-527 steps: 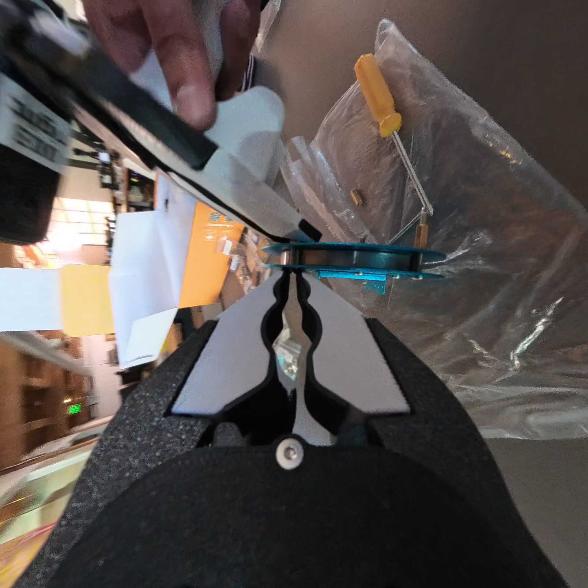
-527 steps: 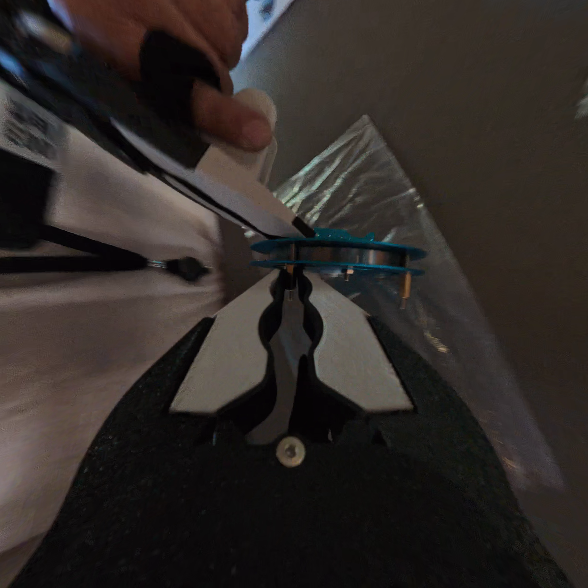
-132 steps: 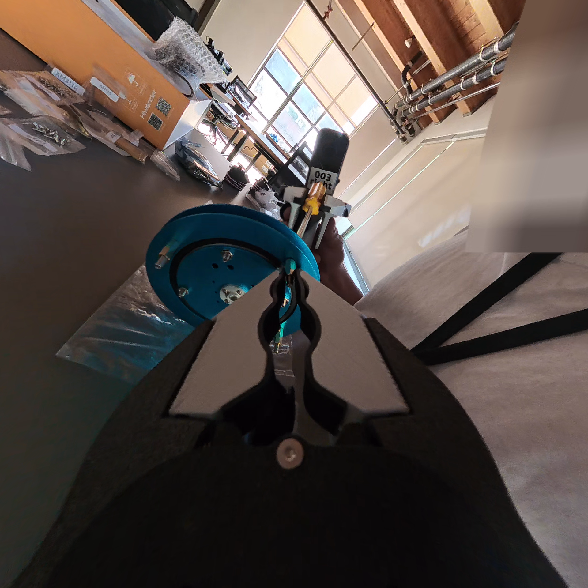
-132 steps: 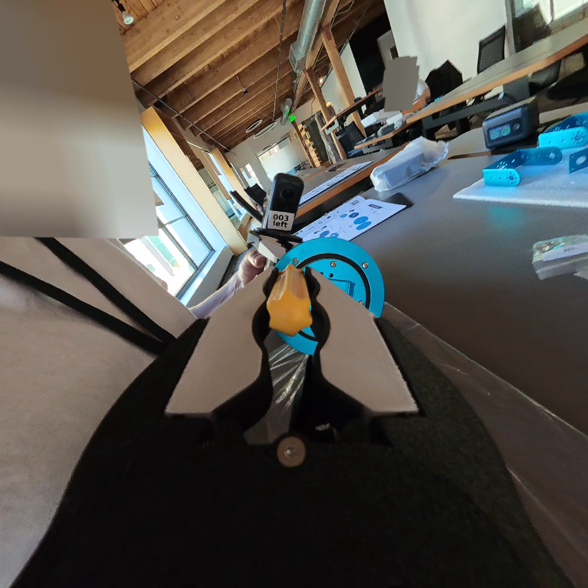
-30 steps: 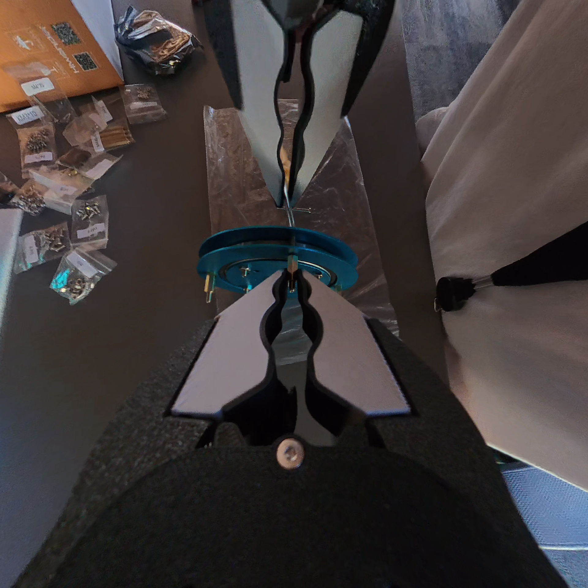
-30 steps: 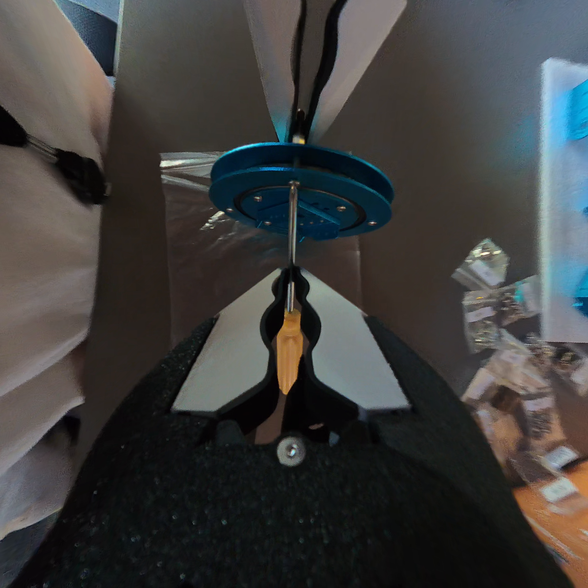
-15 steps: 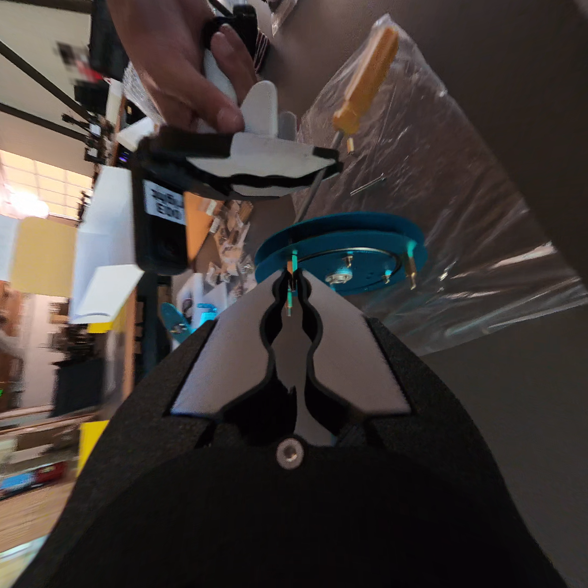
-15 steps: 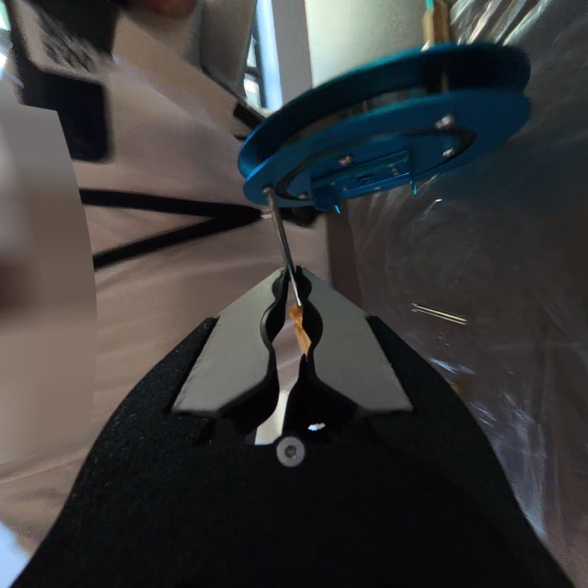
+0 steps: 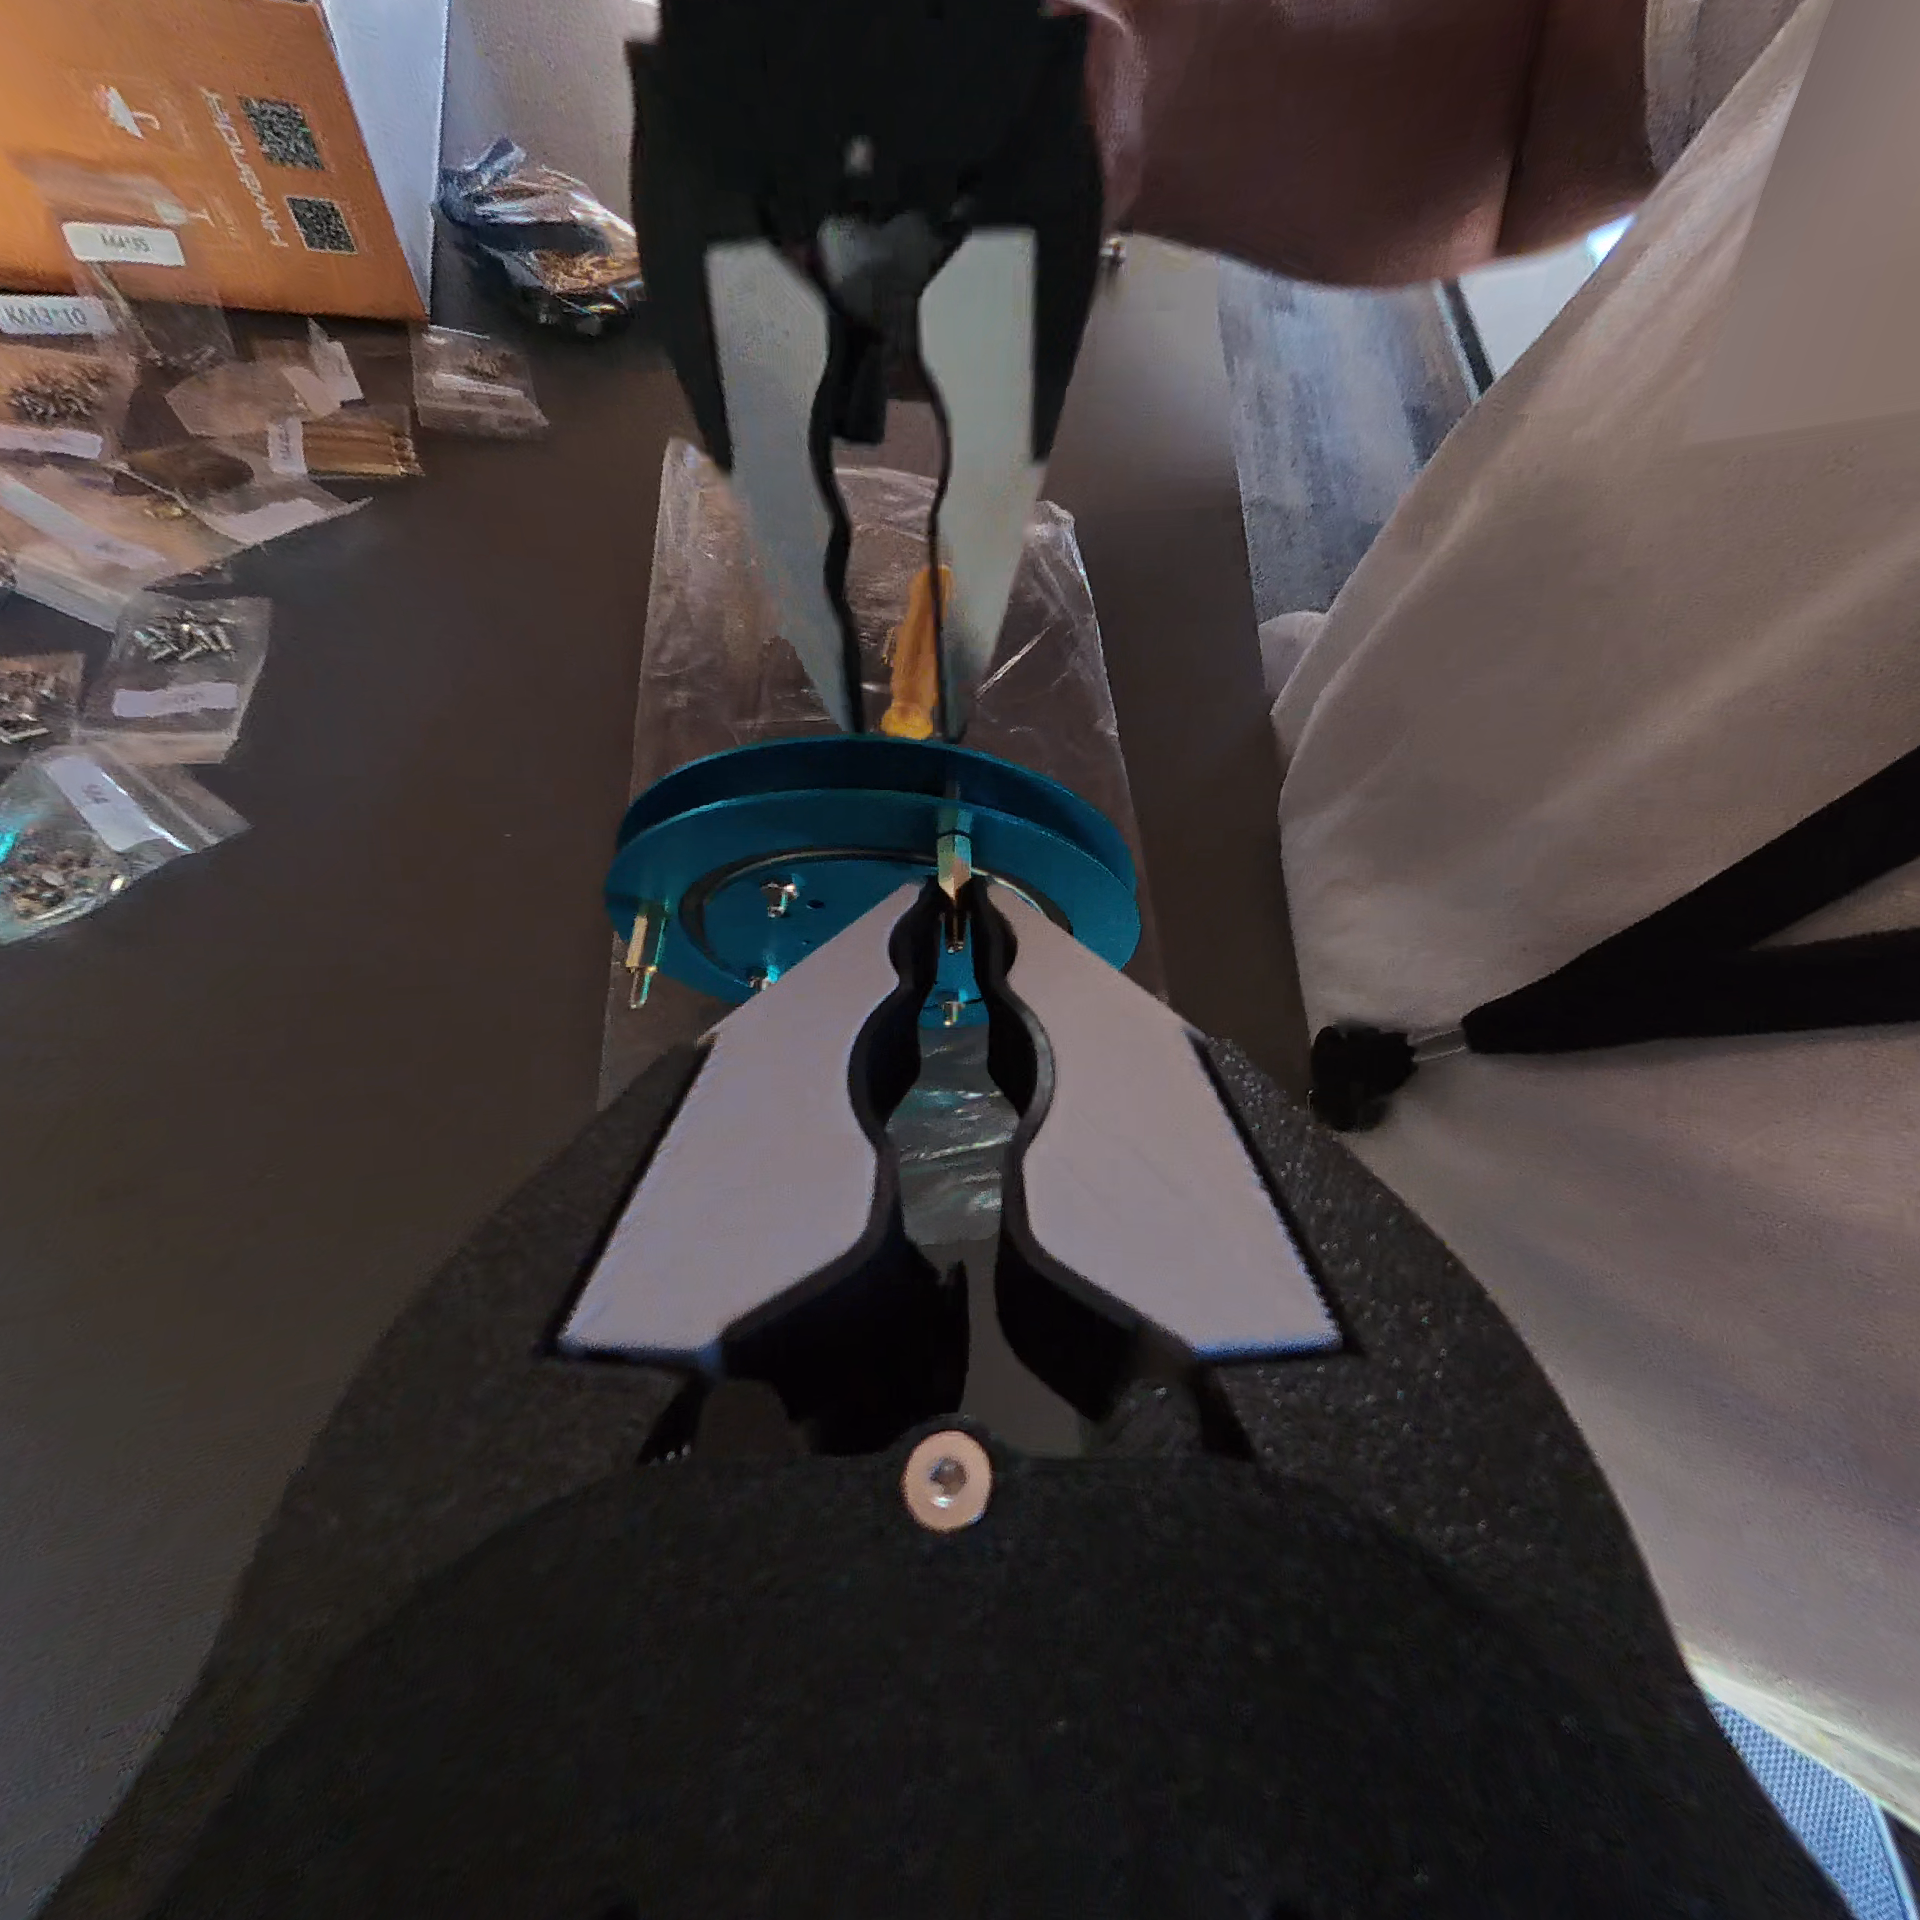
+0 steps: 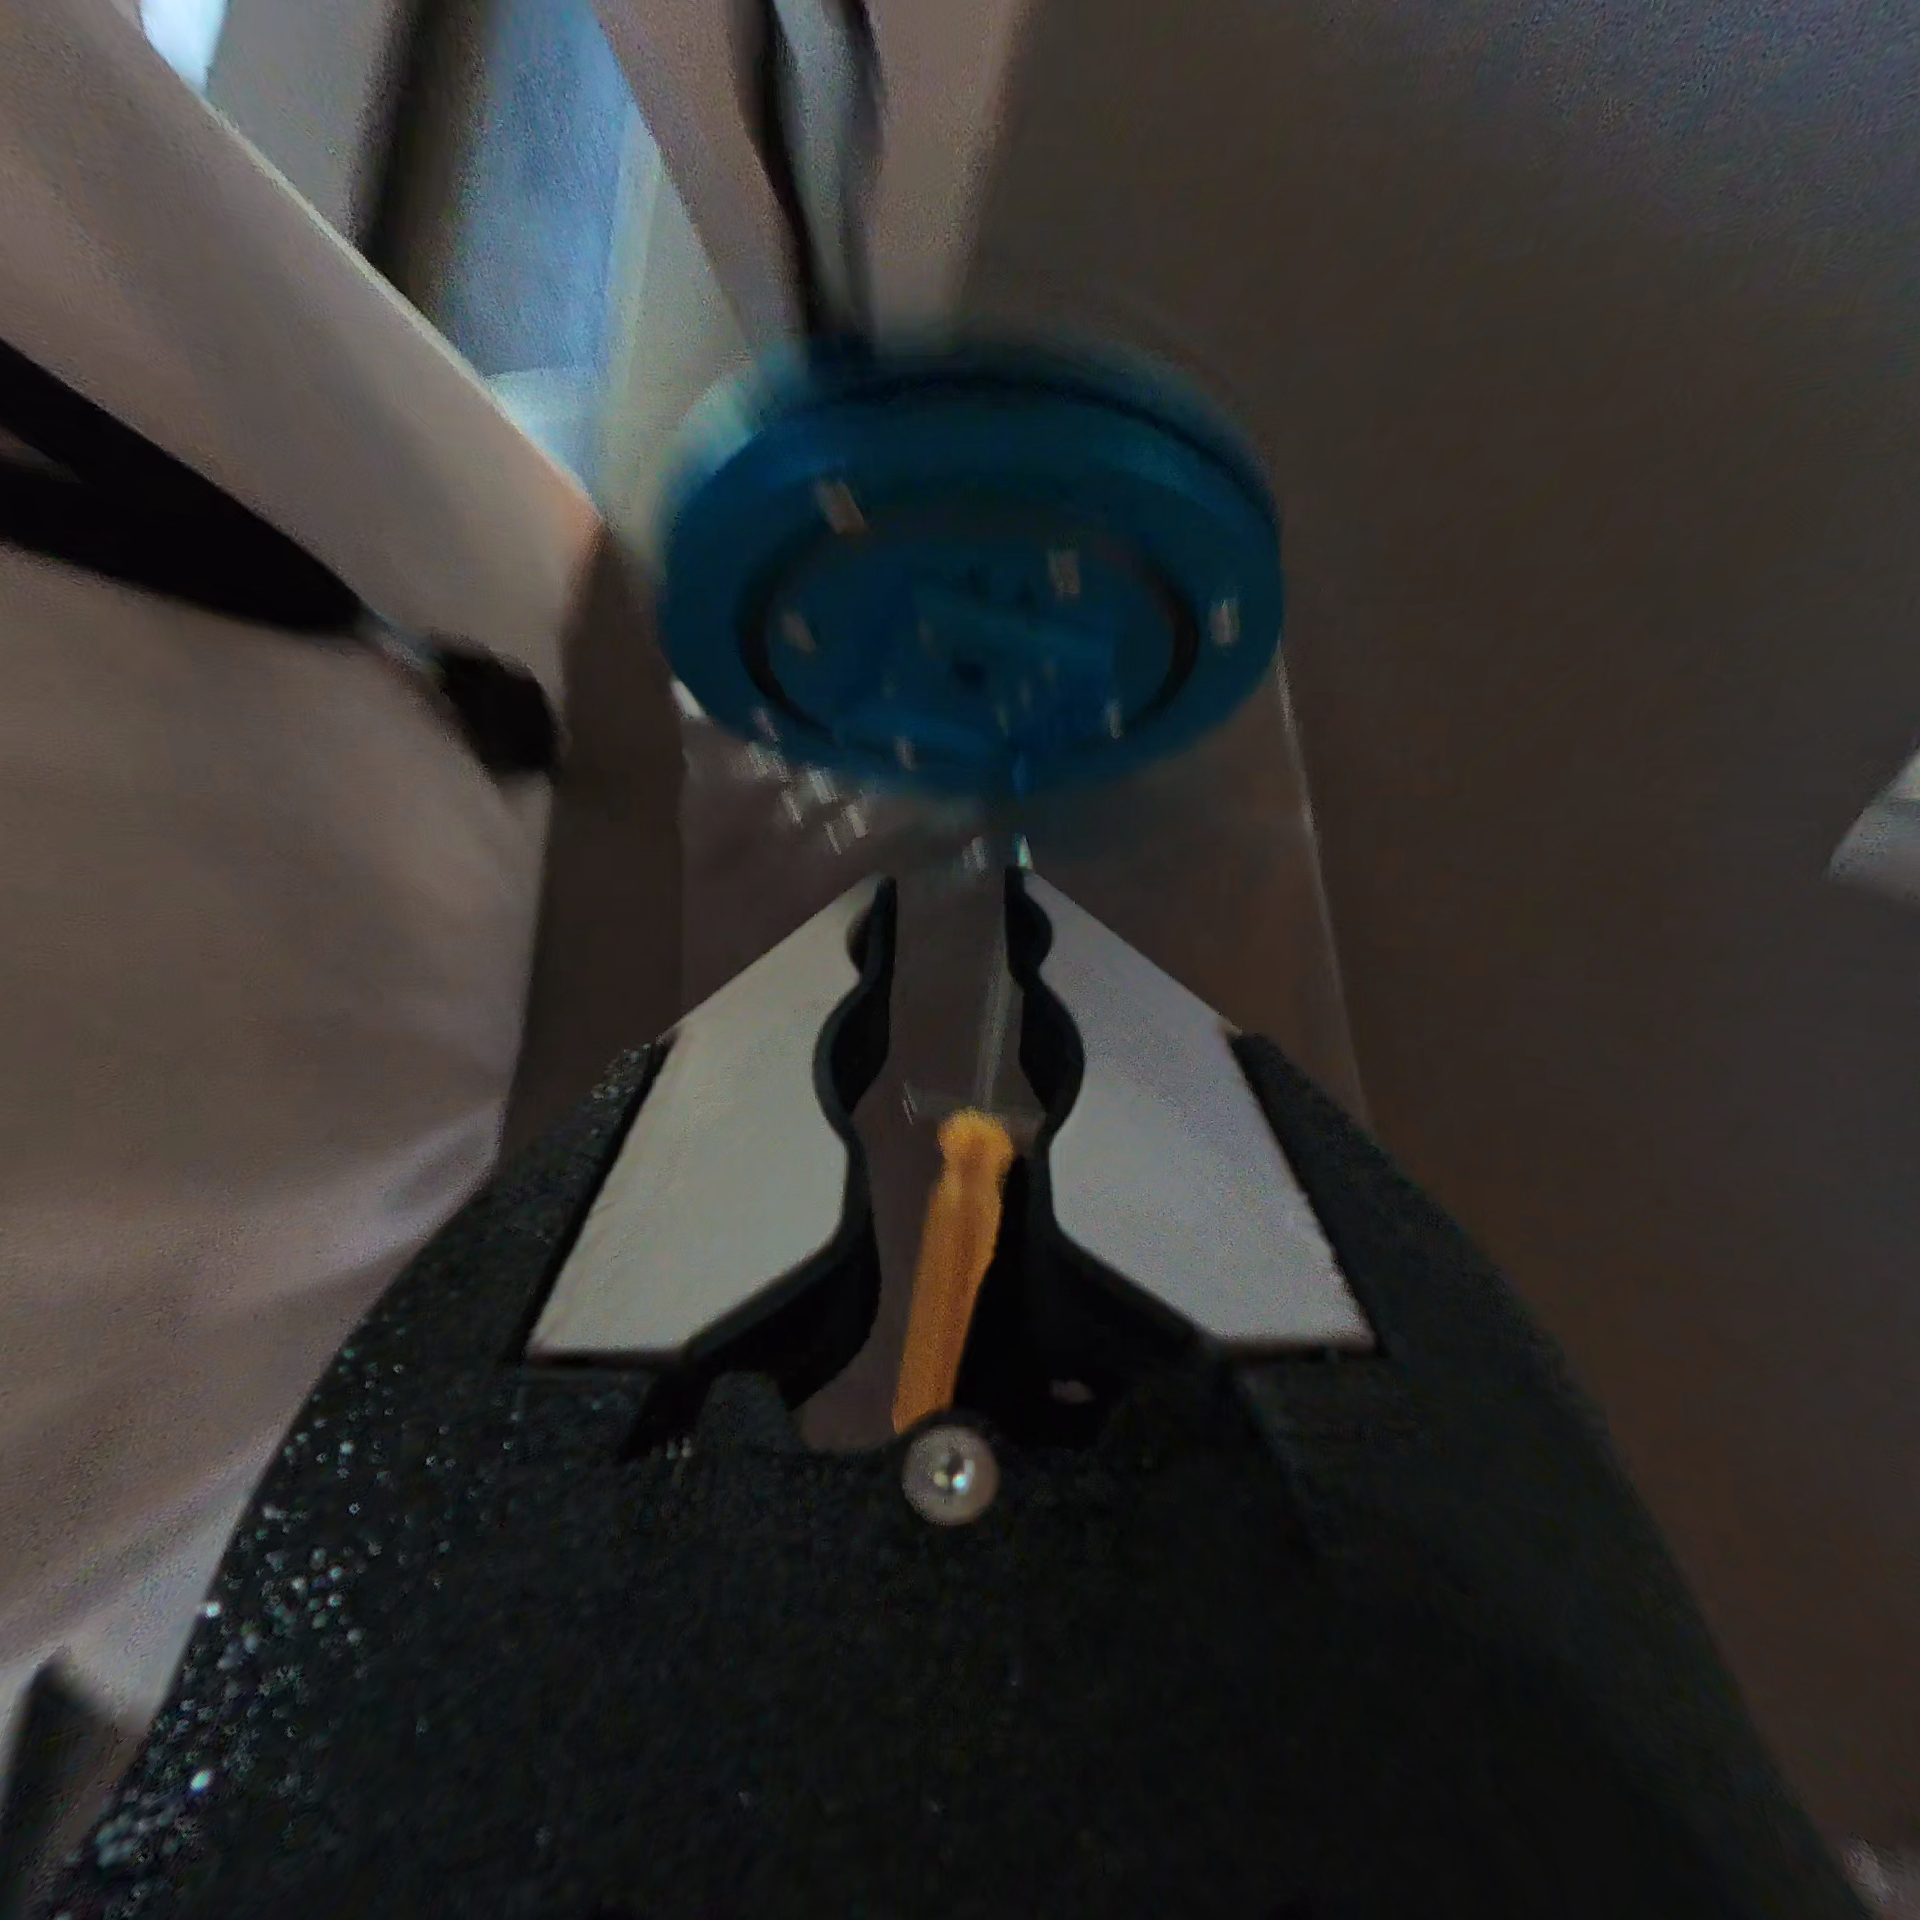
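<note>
A blue two-layer disc assembly (image 9: 831, 831) with brass standoffs hangs above a clear plastic bag (image 9: 717, 623) on the dark table. My left gripper (image 9: 951, 909) is shut on one brass standoff (image 9: 951, 857) at the disc's near rim and holds the disc up. My right gripper (image 9: 899, 717) points at the disc's far rim from the other side. Its jaws stand apart. A yellow-handled screwdriver (image 10: 951, 1247) lies loose between them along the right finger, its shaft reaching the blurred disc (image 10: 966, 582). The handle also shows in the left wrist view (image 9: 916, 665).
An orange box (image 9: 208, 187) and several small bags of screws (image 9: 156, 644) lie at the left on the dark table (image 9: 364, 987). A person's white garment with a black strap (image 9: 1558, 831) fills the right. A hand (image 9: 1351, 135) holds the right gripper. One gripper's finger ends stand about 7 cm off the other's.
Both views have swung round. The right gripper's jaws have opened, so the screwdriver is no longer pinched. The left gripper still holds the disc by its standoff.
</note>
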